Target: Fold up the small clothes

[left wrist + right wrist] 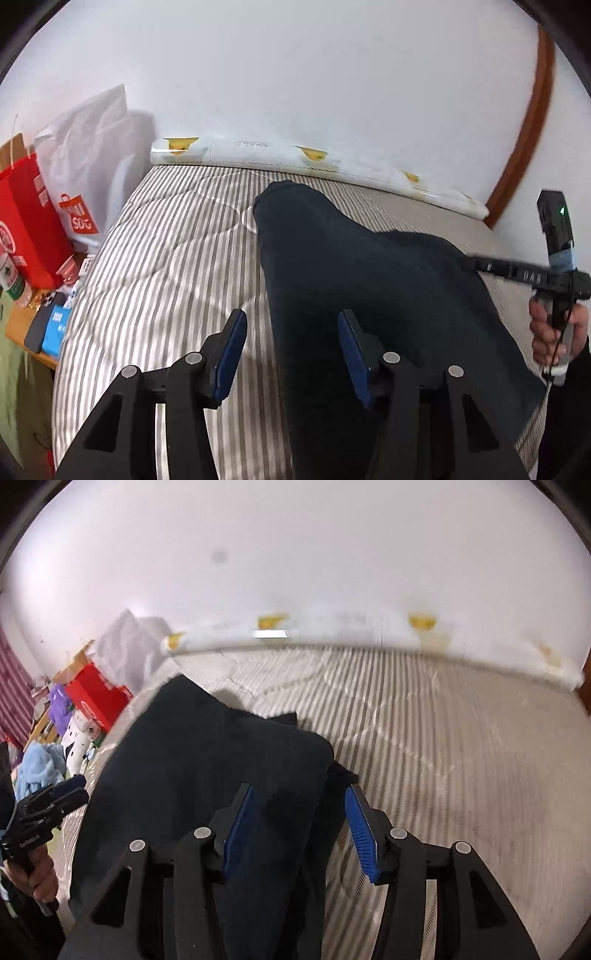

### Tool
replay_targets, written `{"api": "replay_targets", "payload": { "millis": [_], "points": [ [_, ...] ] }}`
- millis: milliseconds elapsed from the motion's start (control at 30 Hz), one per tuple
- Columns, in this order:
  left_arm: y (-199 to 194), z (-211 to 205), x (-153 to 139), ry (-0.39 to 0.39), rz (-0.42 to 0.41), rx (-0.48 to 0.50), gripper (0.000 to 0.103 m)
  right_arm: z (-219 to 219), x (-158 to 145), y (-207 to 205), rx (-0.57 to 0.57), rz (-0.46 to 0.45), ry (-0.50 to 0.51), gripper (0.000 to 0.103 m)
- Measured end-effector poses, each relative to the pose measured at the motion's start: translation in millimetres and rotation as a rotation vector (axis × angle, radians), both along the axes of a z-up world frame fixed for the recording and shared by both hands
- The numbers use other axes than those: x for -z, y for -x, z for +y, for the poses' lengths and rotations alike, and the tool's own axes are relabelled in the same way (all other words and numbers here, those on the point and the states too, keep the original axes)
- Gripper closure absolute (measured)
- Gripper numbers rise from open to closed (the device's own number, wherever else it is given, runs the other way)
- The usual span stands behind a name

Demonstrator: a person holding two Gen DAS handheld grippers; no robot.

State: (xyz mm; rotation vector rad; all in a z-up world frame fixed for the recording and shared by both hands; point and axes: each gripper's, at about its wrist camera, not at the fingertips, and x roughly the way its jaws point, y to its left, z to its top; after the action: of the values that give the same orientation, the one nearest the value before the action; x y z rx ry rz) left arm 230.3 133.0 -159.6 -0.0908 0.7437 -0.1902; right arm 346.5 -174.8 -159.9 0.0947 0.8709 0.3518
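Observation:
A dark navy garment (pixel 354 273) lies on the striped bed (pixel 166 258), one layer folded over itself. My left gripper (pixel 291 321) is open and empty, straddling the garment's left edge, above it. My right gripper (pixel 299 801) is open and empty over the garment's (pixel 207 760) right edge. In the left wrist view the right gripper (pixel 476 263) reaches in from the right, its fingertips at the garment's right side. In the right wrist view the left gripper (pixel 72 792) shows at the far left, beside the garment.
A white wall backs the bed, with a white padded bolster (pixel 332 162) along it. Left of the bed stand a red bag (pixel 26 221), a white shopping bag (pixel 88 166) and a small table with phones and cups (pixel 48 325). A wooden door frame (pixel 528 122) is at the right.

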Motion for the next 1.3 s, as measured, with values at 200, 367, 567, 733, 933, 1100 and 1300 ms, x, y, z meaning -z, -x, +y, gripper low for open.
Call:
{"api": "replay_targets", "payload": {
  "millis": [200,367,567,733,933,1100,1300],
  "points": [
    [-28.1,-14.3,13.2,-0.018,0.023,0.014,0.053,11.8,10.0,-6.5,-0.061,-0.095,-0.043,0.092],
    [-41.5,-19.6,8.3,-0.018,0.029,0.051,0.050,-2.9,19.0,-2.2,-0.023,-0.120,-0.042,0.092],
    [-51.5,-33.1,14.2,-0.098,0.038,0.051,0.050,1.4,34.2,-7.2,0.002,-0.113,-0.032,0.091],
    [-46.0,-27.4,17.3,-0.079,0.053,0.030,0.048,0.5,26.5,-5.3,0.025,-0.097,0.004,0.085],
    [-25.9,-27.4,15.7,-0.089,0.057,0.025,0.049,-5.6,7.2,22.0,0.061,-0.107,0.046,0.080],
    [0.5,-28.7,16.8,-0.082,0.062,0.038,0.049,-3.2,-11.3,62.8,0.050,-0.128,0.053,0.064],
    [31.4,-13.6,22.8,-0.013,0.066,0.031,0.048,2.8,0.3,104.0,0.023,-0.122,0.043,0.046]
  ]
}}
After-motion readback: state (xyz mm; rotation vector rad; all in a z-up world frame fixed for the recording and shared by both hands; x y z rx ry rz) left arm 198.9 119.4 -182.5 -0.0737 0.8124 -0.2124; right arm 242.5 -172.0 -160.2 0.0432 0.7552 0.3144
